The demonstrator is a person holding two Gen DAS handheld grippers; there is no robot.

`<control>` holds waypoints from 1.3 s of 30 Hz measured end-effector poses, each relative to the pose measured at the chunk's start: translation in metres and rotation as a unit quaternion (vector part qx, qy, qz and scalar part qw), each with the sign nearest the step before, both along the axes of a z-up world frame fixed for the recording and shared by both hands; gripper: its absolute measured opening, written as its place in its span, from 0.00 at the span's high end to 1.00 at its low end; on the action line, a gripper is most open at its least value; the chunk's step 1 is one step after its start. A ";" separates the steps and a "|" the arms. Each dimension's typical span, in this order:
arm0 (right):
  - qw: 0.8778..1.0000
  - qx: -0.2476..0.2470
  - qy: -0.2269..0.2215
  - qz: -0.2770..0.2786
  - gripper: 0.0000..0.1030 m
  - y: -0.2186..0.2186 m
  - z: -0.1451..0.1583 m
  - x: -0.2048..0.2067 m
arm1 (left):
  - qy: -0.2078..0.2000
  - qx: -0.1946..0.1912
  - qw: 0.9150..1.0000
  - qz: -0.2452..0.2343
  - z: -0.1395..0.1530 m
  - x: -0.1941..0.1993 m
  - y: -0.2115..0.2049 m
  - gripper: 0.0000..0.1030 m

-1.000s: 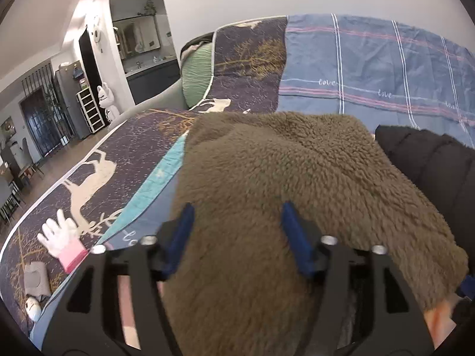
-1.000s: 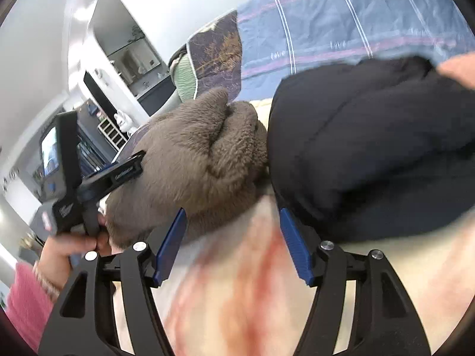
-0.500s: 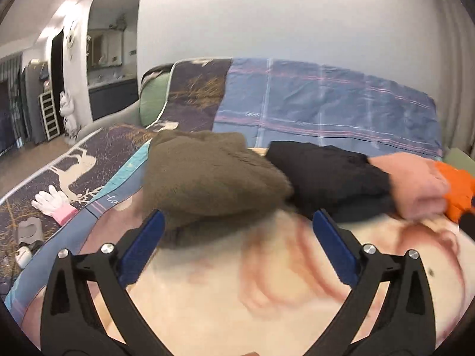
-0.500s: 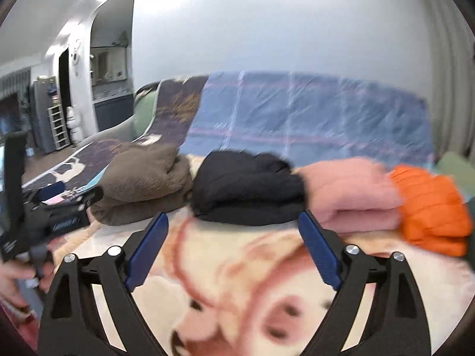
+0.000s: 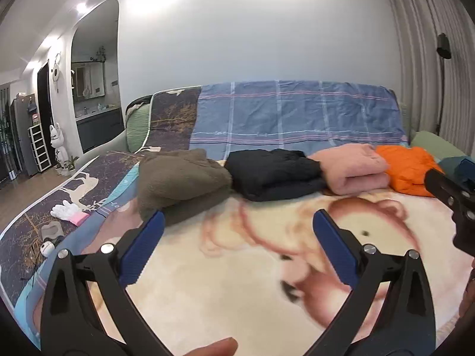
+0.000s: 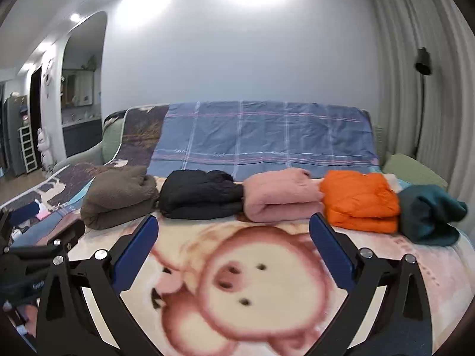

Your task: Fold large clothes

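With both the left gripper (image 5: 237, 234) and right gripper (image 6: 233, 241) spread wide and empty, the folded brown fleece garment (image 5: 181, 178) lies just beyond the left fingertips, seemingly finished, so withdrawing clear without snagging it suits best.

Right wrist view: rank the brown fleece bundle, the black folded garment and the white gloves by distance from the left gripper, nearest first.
1. Brown fleece bundle, right beside the left gripper at the row's left end.
2. Black folded garment, next along the row.

White gloves: blurred in this view, so unranked.
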State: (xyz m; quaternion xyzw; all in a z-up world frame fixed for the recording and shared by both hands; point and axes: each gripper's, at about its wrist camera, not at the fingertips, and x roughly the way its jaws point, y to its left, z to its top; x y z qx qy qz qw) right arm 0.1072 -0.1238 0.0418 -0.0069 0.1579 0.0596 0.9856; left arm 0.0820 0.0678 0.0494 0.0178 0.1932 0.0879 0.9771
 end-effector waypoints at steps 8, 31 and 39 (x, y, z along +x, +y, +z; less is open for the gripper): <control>0.993 -0.008 -0.028 -0.117 0.01 -0.044 0.001 -0.045 | -0.005 0.022 1.000 -0.018 -0.002 -0.039 -0.053 0.02; 0.996 0.001 0.019 -0.087 0.01 -0.108 -0.013 -0.068 | 0.000 0.039 0.998 -0.048 0.001 -0.053 -0.123 0.02; 0.996 0.000 0.037 -0.077 0.01 -0.111 -0.018 -0.044 | 0.028 0.029 0.998 -0.045 -0.011 -0.029 -0.126 0.02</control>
